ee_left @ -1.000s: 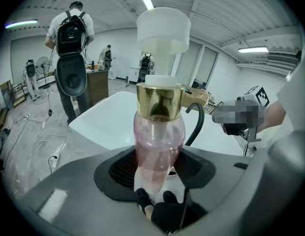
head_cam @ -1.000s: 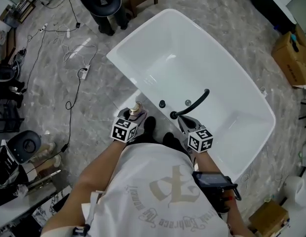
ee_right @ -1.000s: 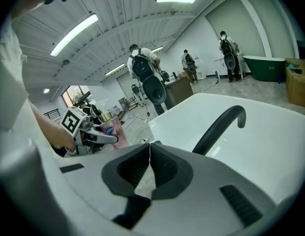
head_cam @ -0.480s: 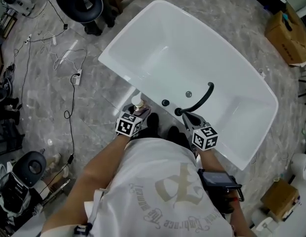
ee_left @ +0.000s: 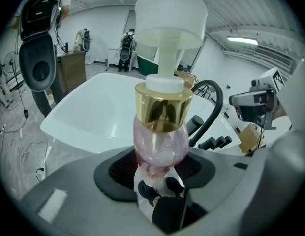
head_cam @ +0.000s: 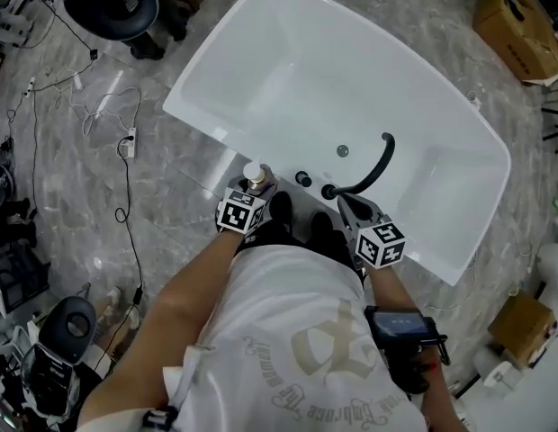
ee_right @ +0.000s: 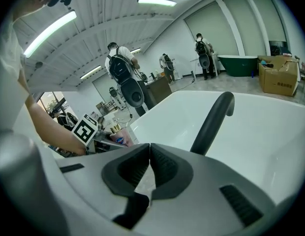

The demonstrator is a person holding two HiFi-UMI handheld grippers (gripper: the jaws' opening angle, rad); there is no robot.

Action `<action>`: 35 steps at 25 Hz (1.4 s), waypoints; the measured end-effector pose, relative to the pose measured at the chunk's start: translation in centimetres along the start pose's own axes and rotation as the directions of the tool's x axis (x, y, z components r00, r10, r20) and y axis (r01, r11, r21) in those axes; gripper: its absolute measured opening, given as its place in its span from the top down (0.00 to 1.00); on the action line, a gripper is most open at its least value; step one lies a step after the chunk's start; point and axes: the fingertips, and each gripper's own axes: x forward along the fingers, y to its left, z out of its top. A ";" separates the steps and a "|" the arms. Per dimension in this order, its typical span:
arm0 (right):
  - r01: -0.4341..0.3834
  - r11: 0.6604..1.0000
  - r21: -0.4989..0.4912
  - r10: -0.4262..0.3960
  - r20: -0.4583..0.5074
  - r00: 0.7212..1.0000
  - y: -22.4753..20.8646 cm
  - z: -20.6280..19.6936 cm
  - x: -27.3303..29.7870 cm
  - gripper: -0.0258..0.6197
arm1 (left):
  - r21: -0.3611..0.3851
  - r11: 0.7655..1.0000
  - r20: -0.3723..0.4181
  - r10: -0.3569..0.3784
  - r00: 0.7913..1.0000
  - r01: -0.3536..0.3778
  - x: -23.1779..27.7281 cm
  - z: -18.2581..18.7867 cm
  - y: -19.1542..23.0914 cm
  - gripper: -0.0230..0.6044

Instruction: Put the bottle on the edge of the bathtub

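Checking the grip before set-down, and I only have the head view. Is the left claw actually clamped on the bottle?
Observer: Yes. In the left gripper view the left claw is shut on the bottle, on its pink see-through body below the gold collar.
Operator: Right claw carrying anything?
Observer: No. The right gripper view shows the right claw shut, with nothing between its jaws.
Operator: How does the bottle sit in the claw?
Observer: Lengthwise along the jaws, with the white pump top pointing away from the claw, towards the tub.
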 end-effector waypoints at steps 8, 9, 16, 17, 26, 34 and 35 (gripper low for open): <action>0.047 0.997 0.055 -0.047 0.009 0.999 -1.1 0.1 -0.9 0.95 | 0.050 0.999 -0.043 -0.012 0.999 0.014 3.2 1.4 0.7 0.61; 0.050 0.997 0.061 -0.050 0.009 0.999 -1.1 -0.1 -0.9 0.95 | 0.056 0.998 -0.044 -0.012 0.999 0.014 3.5 1.6 0.8 0.61; 0.067 0.993 0.093 -0.068 0.006 0.998 -1.4 -0.3 -0.7 0.95 | 0.108 0.994 -0.049 -0.011 0.999 0.016 5.6 2.8 0.6 0.61; 0.069 0.993 0.096 -0.070 0.008 0.998 -1.5 -0.3 -0.8 0.95 | 0.115 0.993 -0.051 -0.011 0.999 0.017 5.9 3.0 0.5 0.61; 0.098 0.987 0.127 -0.100 0.008 0.995 -2.4 -0.8 -1.4 0.95 | 0.143 0.990 -0.031 0.000 1.000 0.004 7.8 4.7 0.3 0.61; 0.108 0.984 0.138 -0.110 0.007 0.994 -2.7 -0.9 -1.6 0.95 | 0.186 0.982 -0.033 0.045 0.998 -0.038 8.4 4.2 0.5 0.61; 0.109 0.984 0.139 -0.111 0.005 0.994 -2.7 -1.0 -1.6 0.95 | 0.184 0.982 -0.031 0.048 0.998 -0.041 8.4 4.1 0.4 0.61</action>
